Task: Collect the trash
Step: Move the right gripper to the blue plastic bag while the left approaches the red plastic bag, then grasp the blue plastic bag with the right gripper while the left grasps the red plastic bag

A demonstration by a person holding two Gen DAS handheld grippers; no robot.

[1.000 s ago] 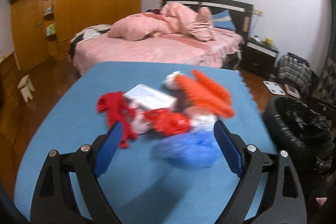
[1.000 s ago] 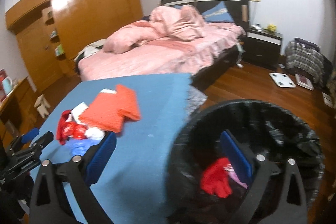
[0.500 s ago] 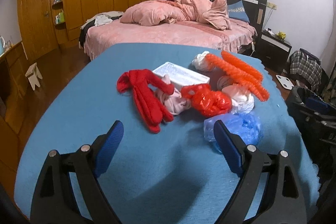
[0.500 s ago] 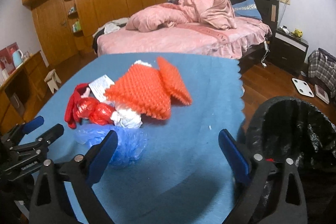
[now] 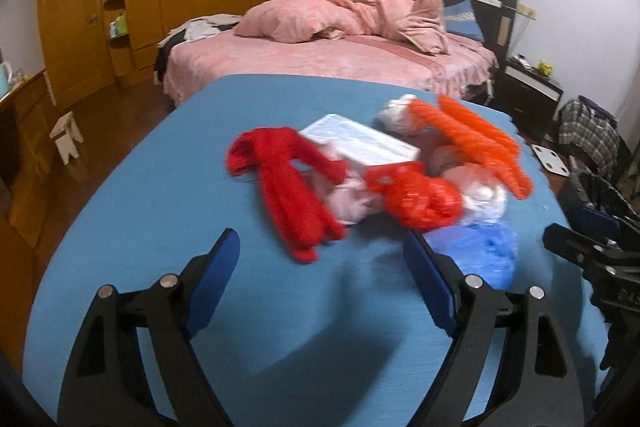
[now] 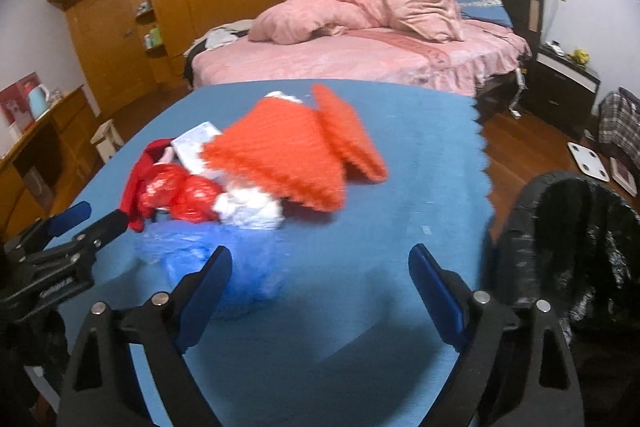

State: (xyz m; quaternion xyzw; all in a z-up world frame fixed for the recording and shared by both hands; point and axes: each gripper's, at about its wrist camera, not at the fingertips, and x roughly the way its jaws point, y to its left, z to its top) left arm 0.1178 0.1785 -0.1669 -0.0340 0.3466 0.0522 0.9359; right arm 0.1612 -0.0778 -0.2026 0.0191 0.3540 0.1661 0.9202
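Observation:
A heap of trash lies on the blue table mat (image 5: 160,207): a red glove (image 5: 288,187), a red plastic bag (image 5: 420,199), a blue plastic bag (image 5: 484,251), orange foam netting (image 5: 480,143), a white flat box (image 5: 360,143) and crumpled white plastic (image 6: 248,211). My left gripper (image 5: 320,241) hovers just short of the glove's end, its jaws wide, closing slightly and holding nothing. My right gripper (image 6: 320,254) is also wide and closing. Its left finger overlaps the blue bag (image 6: 240,267), with no pad pressing on it.
A black-lined bin (image 6: 568,227) stands on the floor off the table's right edge. Each gripper shows at the edge of the other's view. Beyond the table are a pink bed (image 5: 320,63), wooden wardrobes, a small stool (image 5: 66,135) and a nightstand.
My right gripper swung left from above the bin, where a red item lies, to the table beside the heap. My left gripper dropped closer to the heap and shifted toward the red glove.

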